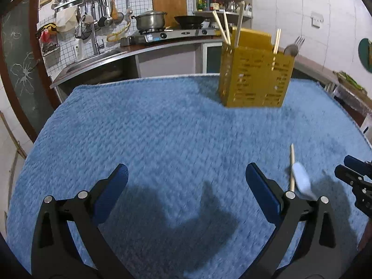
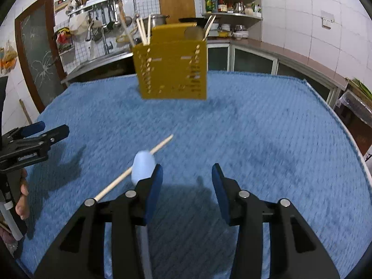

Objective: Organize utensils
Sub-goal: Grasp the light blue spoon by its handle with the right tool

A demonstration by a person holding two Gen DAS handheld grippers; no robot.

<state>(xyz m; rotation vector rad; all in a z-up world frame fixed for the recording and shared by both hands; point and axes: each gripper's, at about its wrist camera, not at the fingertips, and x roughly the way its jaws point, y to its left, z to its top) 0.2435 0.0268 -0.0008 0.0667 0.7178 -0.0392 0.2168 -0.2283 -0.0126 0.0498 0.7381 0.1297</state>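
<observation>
While spread wide over the blue towel (image 1: 162,127) at the bottom of the left wrist view, left gripper (image 1: 186,186) holds nothing between its blue pads (image 1: 111,195). Seen again at the left edge of the right wrist view (image 2: 44,132), jaws parted there too, with a bare hand (image 2: 23,195) below it.

Right gripper (image 2: 187,181) at the bottom centre of its own view, jaws also apart, nothing pinched; shows as a dark tip at the right edge of the left wrist view (image 1: 353,169).

Lying flat on the towel: one wooden chopstick (image 2: 144,160), slanting from lower left to upper right in the right wrist view, and a pale blue spoon (image 2: 143,165) crossing over it, bowl just beside the left finger of the right gripper, handle hidden behind that finger. Same pair at lower right of the left wrist view, chopstick (image 1: 292,165) nearly upright in the frame, spoon (image 1: 301,179) touching it.

Standing upright at the far side of the towel: yellow slotted utensil holder (image 1: 255,76), upper right in the left wrist view, upper centre in the right wrist view (image 2: 172,69). Sticking out of its top: several chopsticks (image 1: 224,28) on the left, a metal spoon and fork (image 1: 294,45) on the right. Motion blur softens the slots.

Behind, along the top of the frame: kitchen counter with a steel pot (image 1: 151,19), a wok (image 1: 189,19), a cutting board (image 1: 169,0).
</observation>
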